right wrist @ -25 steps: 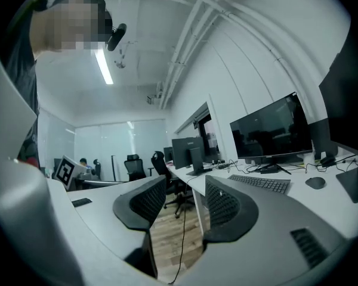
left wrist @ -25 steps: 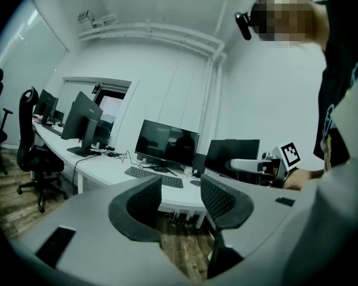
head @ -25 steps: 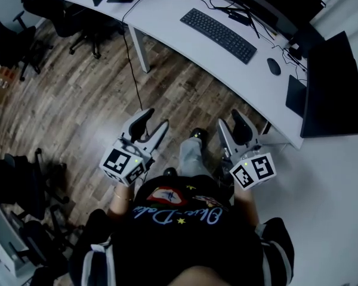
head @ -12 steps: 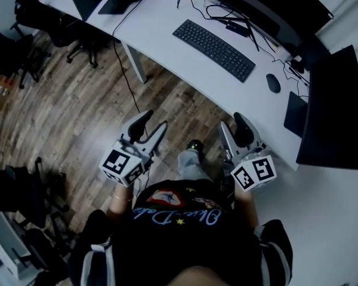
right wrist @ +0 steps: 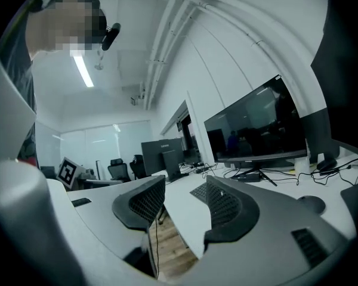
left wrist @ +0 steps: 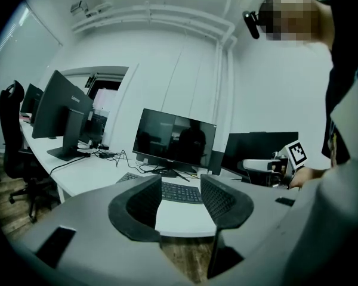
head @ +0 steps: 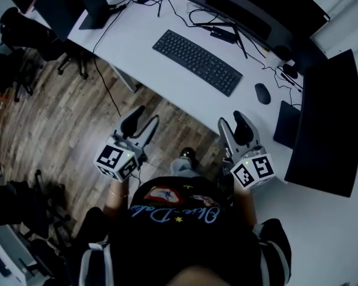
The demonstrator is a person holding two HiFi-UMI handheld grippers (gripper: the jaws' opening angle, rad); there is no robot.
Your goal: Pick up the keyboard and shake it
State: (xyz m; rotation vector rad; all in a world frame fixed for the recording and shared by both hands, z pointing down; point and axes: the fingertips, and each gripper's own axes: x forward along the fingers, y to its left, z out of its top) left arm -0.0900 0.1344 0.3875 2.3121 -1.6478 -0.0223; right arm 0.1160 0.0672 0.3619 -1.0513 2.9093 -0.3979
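**Setting.** Office with wood-plank floor [head: 59, 118]. A long white worktop [head: 137, 52] runs slantwise from far left to near right.

**Item 1, keyboard** [head: 197, 62]. Black, flat and low. It lies on the worktop, slanted with the worktop's line, in front of a monitor [head: 250, 5]. Untouched, and well apart from both grippers.

**Item 2, mouse** [head: 262, 93]. On the worktop, right of the keyboard and near its end.

**Item 3, cables** [head: 227, 31]. A tangle just beyond the keyboard's far edge. Whether any runs into the keyboard cannot be told.

**Item 4, left gripper** [head: 144, 117]. Over the floor, short of the worktop's near edge. Fingers [left wrist: 144, 204] moderately apart, with nothing between them.

**Item 5, right gripper** [head: 232, 123]. Also short of the near edge. Fingers [right wrist: 144, 202] apart and have just been opening a little wider. Empty.

**Stage.** Approach; the pickup is not yet begun.

**Hazards, as judged.**
- The low profile offers little edge, so fingers set too high may slide off or only press keys.
- A grip at one end alone may let the keyboard twist loose when shaken.
- A connected cable would pull taut and drag its neighbours.
- A wide swing at the right end could knock the mouse.
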